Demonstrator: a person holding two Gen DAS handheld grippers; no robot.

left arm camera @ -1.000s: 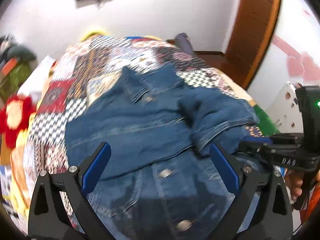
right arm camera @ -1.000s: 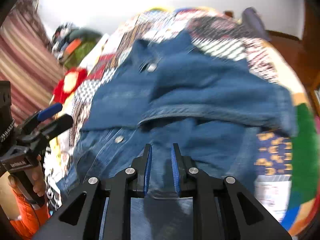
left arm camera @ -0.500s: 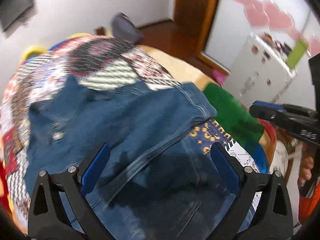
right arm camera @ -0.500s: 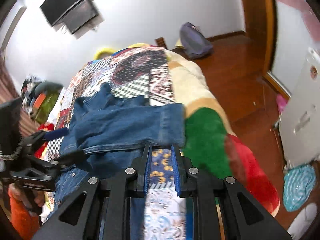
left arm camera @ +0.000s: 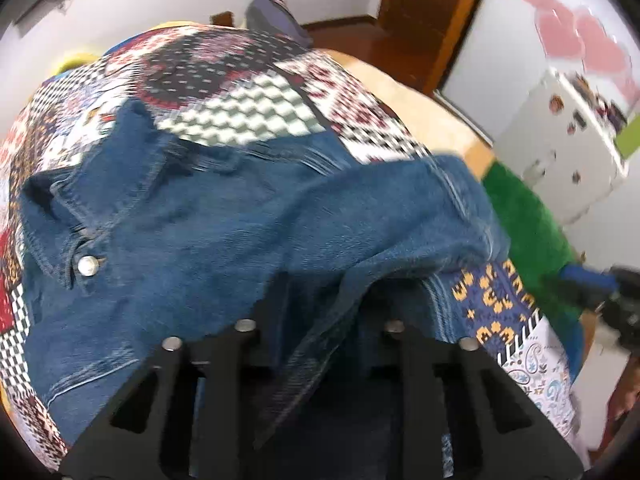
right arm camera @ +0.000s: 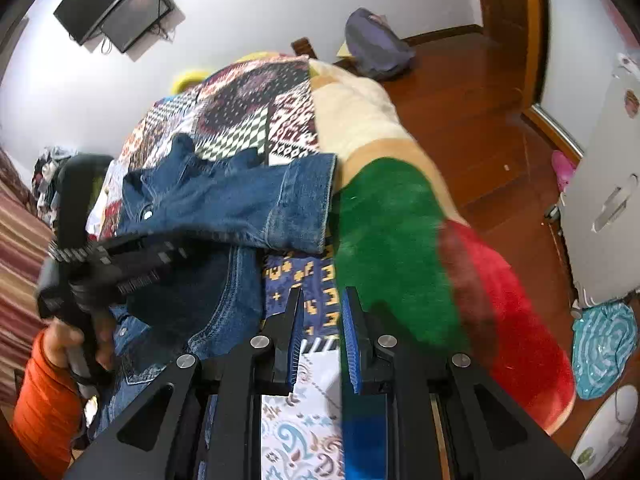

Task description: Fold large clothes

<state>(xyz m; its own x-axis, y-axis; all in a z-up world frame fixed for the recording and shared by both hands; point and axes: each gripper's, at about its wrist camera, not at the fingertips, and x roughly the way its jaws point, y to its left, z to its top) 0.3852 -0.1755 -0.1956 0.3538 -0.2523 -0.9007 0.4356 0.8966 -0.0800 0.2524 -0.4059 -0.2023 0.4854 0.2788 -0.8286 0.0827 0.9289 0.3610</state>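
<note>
A blue denim jacket (left arm camera: 224, 232) lies on a patchwork quilt (left arm camera: 240, 112), with one sleeve folded across its body and the cuff (right arm camera: 304, 204) at the right. My left gripper (left arm camera: 324, 300) points down into the jacket's right side. Its jaws are closing on a raised fold of denim that hides the fingertips. From the right wrist view, the left gripper (right arm camera: 192, 248) reaches in under the folded sleeve, held by a hand with an orange sleeve (right arm camera: 40, 400). My right gripper (right arm camera: 320, 308) is shut and empty above the quilt (right arm camera: 256, 120), just right of the jacket (right arm camera: 240, 200).
A green and red blanket (right arm camera: 392, 240) covers the bed's right edge above a wooden floor. A backpack (right arm camera: 376, 44) sits on the floor by the far wall, a white cabinet (right arm camera: 608, 200) stands at the right and a screen (right arm camera: 120, 8) hangs on the wall.
My left gripper went from wide open to closed around a fold of denim after moving to the jacket's right side. My right gripper moved off the jacket and over the quilt, still shut.
</note>
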